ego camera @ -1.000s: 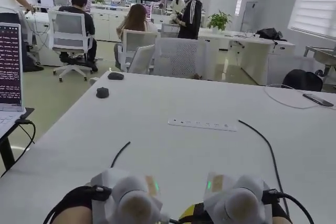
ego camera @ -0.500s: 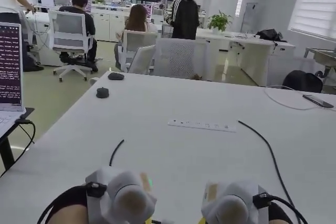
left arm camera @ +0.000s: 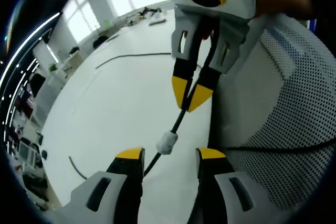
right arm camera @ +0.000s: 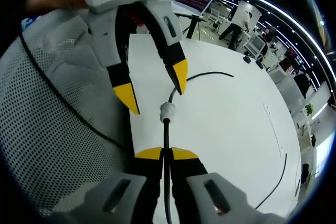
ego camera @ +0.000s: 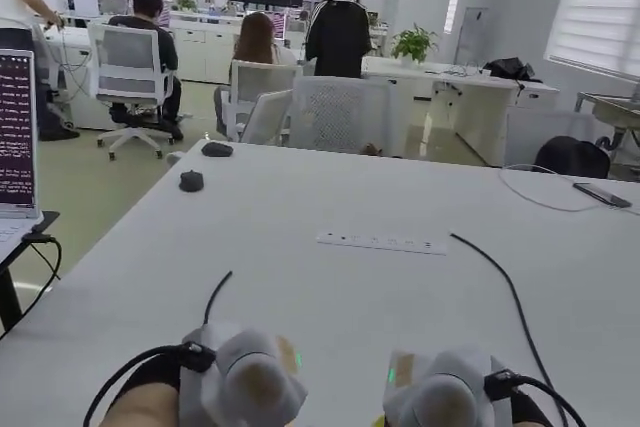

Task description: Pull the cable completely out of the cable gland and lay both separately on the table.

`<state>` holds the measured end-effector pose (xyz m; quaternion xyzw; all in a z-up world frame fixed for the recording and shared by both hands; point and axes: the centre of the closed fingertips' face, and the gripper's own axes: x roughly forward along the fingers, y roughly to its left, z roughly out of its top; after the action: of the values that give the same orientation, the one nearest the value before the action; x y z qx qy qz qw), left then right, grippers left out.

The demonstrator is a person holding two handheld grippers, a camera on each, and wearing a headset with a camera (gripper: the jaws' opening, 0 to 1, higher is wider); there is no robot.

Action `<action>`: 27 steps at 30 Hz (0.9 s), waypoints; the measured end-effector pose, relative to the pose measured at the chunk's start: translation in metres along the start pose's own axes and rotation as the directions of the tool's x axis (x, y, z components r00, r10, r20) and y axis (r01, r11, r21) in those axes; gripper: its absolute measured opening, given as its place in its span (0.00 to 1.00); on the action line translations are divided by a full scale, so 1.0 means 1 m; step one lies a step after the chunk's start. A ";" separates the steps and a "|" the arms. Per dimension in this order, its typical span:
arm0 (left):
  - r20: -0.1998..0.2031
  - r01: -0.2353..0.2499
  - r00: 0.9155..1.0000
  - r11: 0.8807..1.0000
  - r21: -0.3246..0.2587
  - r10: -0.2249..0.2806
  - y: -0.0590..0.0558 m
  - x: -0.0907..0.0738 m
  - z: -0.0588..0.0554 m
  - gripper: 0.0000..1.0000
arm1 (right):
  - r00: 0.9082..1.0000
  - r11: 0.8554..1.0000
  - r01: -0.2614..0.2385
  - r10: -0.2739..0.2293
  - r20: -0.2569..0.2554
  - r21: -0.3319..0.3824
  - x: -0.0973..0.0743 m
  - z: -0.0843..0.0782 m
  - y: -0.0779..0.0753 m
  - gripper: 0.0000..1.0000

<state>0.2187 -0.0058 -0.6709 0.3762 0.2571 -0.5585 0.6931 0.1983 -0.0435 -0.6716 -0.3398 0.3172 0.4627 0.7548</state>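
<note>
Here, the right gripper (right arm camera: 164, 154) has its jaws clamped on the black cable (right arm camera: 166, 135). At twelve o'clock the white cable gland (right arm camera: 167, 110) sits on it, near the left gripper (right arm camera: 156, 93), jaws parted, above the table (right arm camera: 226, 119).

- Your left gripper (left arm camera: 169, 154) rises from the bottom with its yellow-tipped jaws spread apart.
- A thin black cable (left arm camera: 181, 119) runs through the gap between them, touching neither jaw.
- A small white cable gland (left arm camera: 167, 141) sits on that cable, just ahead of your jaw tips.
- Your right gripper (left arm camera: 191, 96) comes down from the top, its yellow tips pinched together on the cable beyond the gland.
- Below lies the white counter (left arm camera: 121, 103), with a long black cord (left arm camera: 131, 56) farther off and a short black cord (left arm camera: 77, 167) near its edge.
- A white mesh chair back (left arm camera: 283, 103) stands beside it.
</note>
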 end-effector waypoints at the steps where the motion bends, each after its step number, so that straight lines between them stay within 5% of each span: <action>1: 0.004 0.002 1.000 1.000 0.013 -0.002 0.001 0.002 0.001 0.40 | 1.000 1.000 -0.002 0.002 0.006 -0.001 0.000 0.001 0.000 0.03; 6: 0.022 0.009 1.000 0.997 0.072 -0.010 0.002 0.008 0.004 0.40 | 0.998 1.000 -0.023 0.023 0.056 -0.010 0.000 0.012 0.004 0.03; 10: 0.031 0.019 0.999 0.996 0.084 -0.021 0.000 0.011 0.004 0.21 | 0.994 0.999 -0.032 0.032 0.108 -0.007 -0.003 0.022 0.006 0.03; 16: -0.025 -0.032 0.999 0.992 0.123 0.035 0.007 0.006 -0.010 0.18 | 0.995 1.000 -0.025 0.024 0.094 0.014 -0.001 0.018 0.005 0.03; 22: -0.030 -0.054 0.998 0.993 0.108 0.058 0.010 0.003 -0.013 0.17 | 1.000 0.998 0.012 -0.011 -0.010 0.065 0.002 -0.005 -0.002 0.03; 27: -0.045 -0.054 0.997 0.992 0.118 0.060 0.007 0.002 -0.017 0.16 | 0.985 0.990 0.097 -0.080 -0.155 0.102 -0.002 -0.039 -0.018 0.03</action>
<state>0.2274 0.0073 -0.6806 0.4366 0.2299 -0.5433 0.6792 0.2073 -0.0817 -0.6888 -0.3457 0.3826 0.3837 0.7661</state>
